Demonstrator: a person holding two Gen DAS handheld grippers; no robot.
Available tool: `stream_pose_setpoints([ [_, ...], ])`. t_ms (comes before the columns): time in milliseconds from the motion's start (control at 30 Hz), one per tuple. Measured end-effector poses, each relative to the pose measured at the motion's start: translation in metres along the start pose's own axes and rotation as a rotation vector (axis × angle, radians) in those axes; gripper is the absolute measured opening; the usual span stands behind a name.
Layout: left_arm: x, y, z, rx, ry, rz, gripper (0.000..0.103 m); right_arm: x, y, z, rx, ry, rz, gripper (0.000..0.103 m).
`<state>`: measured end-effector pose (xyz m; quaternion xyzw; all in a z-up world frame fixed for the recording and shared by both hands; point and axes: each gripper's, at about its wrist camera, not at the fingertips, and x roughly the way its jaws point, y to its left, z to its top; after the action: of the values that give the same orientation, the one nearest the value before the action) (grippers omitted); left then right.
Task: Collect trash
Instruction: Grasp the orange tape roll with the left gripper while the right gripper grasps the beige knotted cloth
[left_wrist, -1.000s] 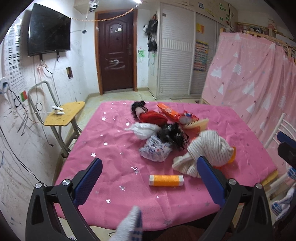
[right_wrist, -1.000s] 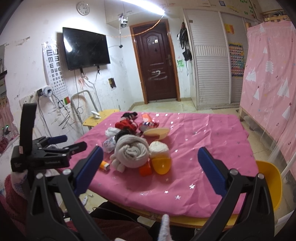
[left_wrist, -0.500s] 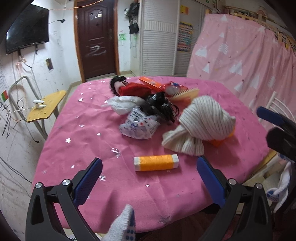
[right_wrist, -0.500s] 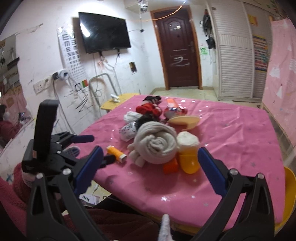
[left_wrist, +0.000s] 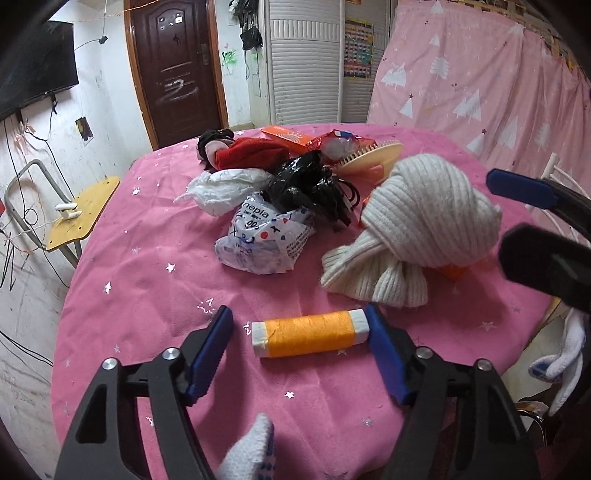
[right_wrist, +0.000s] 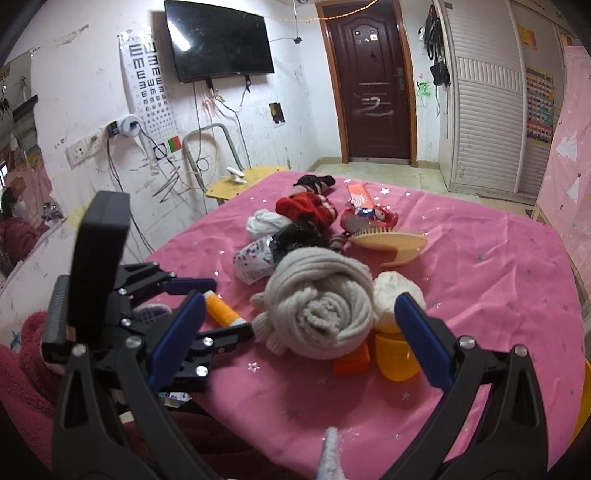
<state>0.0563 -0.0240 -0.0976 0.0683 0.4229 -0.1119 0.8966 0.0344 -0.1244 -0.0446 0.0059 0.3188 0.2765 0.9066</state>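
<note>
Under both grippers: pink star-print tablecloth (left_wrist: 140, 280), covering the whole table. Ahead of the right gripper (right_wrist: 299, 328), between its wide-spread jaws without visible contact: rolled cream knit scarf (right_wrist: 321, 306). Beyond the left gripper (left_wrist: 299, 350): printed white plastic bag (left_wrist: 264, 240), crumpled black bag (left_wrist: 310, 184), white bag (left_wrist: 229, 186), red cloth (left_wrist: 251, 153), comb (left_wrist: 373, 157). Between the left gripper's closing jaws, lying crosswise on the cloth: orange thread spool (left_wrist: 310, 333), right pad at its end, left pad just short.
</note>
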Motion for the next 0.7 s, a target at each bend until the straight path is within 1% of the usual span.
stream_pose_setpoints([
  [33, -0.001, 0.0, 0.0, 0.0, -0.002, 0.002, 0.05, 0.003, 0.0, 0.0, -0.002, 0.007, 0.003, 0.098],
  [267, -0.004, 0.005, 0.0, -0.013, -0.007, 0.001, 0.05, 0.016, 0.0, 0.0, -0.014, 0.05, -0.012, 0.097],
  [300, -0.005, 0.006, 0.0, -0.015, -0.009, 0.001, 0.05, 0.018, -0.001, 0.0, -0.011, 0.057, -0.019, 0.092],
  [333, -0.005, 0.008, 0.0, -0.019, -0.012, 0.003, 0.05, 0.02, -0.002, 0.0, -0.009, 0.062, -0.023, 0.084],
  [400, -0.007, 0.011, 0.001, -0.027, -0.018, 0.003, 0.05, 0.023, -0.004, 0.0, -0.005, 0.071, -0.03, 0.079],
  [500, -0.012, 0.013, 0.003, -0.034, -0.028, 0.01, 0.05, 0.025, -0.004, 0.002, -0.015, 0.079, -0.046, 0.078],
  [600, -0.016, 0.015, 0.006, -0.04, -0.039, 0.017, 0.05, 0.029, -0.005, 0.004, -0.024, 0.087, -0.066, 0.056],
  [633, -0.017, 0.016, 0.007, -0.041, -0.042, 0.018, 0.05, 0.029, -0.007, 0.004, -0.006, 0.078, -0.058, 0.053],
  [700, -0.019, 0.017, 0.01, -0.044, -0.05, 0.02, 0.05, 0.026, -0.01, 0.005, 0.01, 0.062, -0.041, 0.05],
])
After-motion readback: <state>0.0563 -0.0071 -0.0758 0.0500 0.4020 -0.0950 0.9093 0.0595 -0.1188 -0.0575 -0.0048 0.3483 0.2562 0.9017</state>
